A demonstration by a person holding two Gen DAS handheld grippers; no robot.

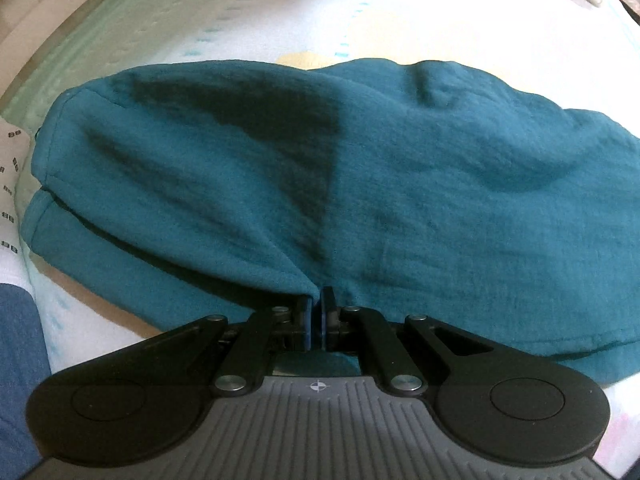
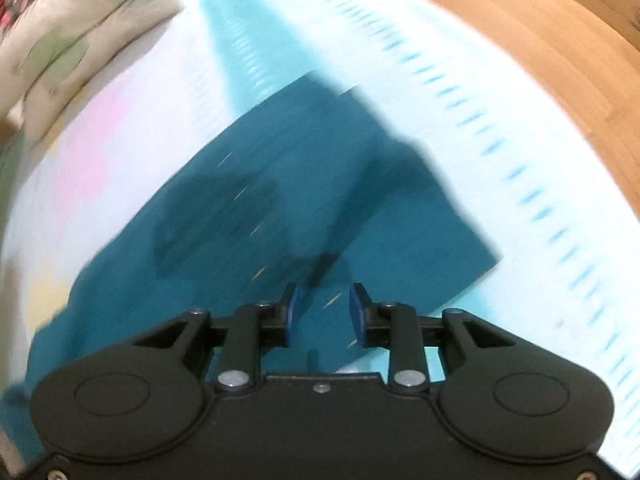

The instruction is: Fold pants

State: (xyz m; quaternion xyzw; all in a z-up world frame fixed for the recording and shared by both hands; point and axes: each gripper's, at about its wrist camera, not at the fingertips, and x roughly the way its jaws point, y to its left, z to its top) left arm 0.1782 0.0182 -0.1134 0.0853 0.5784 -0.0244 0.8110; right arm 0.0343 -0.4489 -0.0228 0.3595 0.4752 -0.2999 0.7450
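Left gripper pinched tight on a fold of the teal pants, spread on the bedsheet. Right gripper approx half open above pants, gripping nothing; view blurred.

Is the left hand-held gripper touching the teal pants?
Touching. The left wrist view shows the left hand-held gripper shut on a fold of the teal pants.
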